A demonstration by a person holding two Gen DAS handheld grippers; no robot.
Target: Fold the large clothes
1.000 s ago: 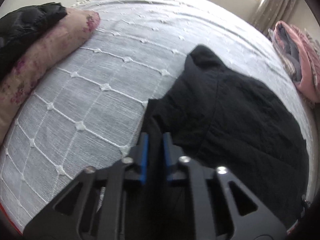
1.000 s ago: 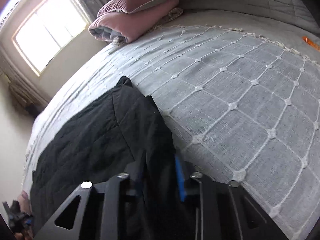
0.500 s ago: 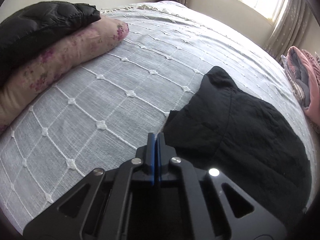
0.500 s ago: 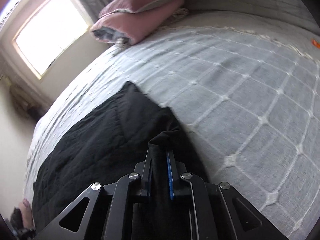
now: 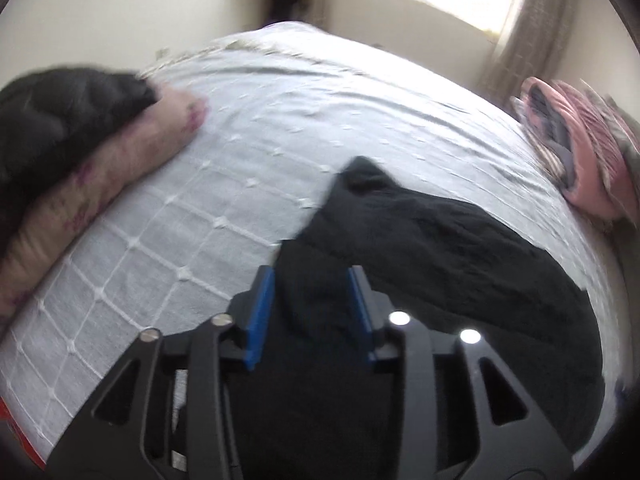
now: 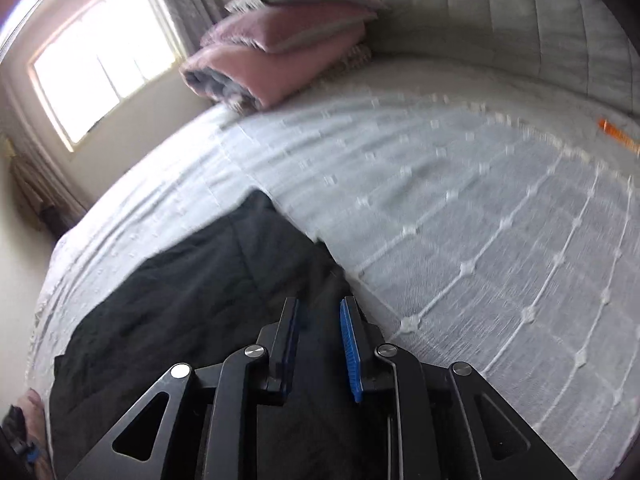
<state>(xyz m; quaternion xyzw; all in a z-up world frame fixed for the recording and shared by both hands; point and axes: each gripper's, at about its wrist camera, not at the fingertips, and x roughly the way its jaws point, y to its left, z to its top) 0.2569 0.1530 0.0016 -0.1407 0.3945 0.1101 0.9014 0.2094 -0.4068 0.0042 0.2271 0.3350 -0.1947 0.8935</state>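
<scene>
A large black garment [image 5: 440, 260] lies folded on the pale grey bedcover [image 5: 240, 160]. My left gripper [image 5: 310, 276] hovers over its near left edge. Its jaws are opening, the blue pads [image 5: 260, 312] stand well apart, and the cloth lies loose below them. In the right wrist view the same garment [image 6: 180, 300] spreads to the lower left. My right gripper [image 6: 319, 302] hangs over its right edge. Those jaws are opening too, with a narrow gap between the pads and no cloth pinched in it.
A floral pillow [image 5: 100, 184] with a black quilted jacket [image 5: 52, 120] on it lies at the left. Folded pink blankets [image 6: 272, 52] sit by the padded headboard [image 6: 500, 20]. A small orange object [image 6: 618, 138] lies at the bed's far right.
Half a second ago both grippers were shut on the garment's edge. Both have since let go, spread their jaws and risen off the cloth, which stays flat on the bed.
</scene>
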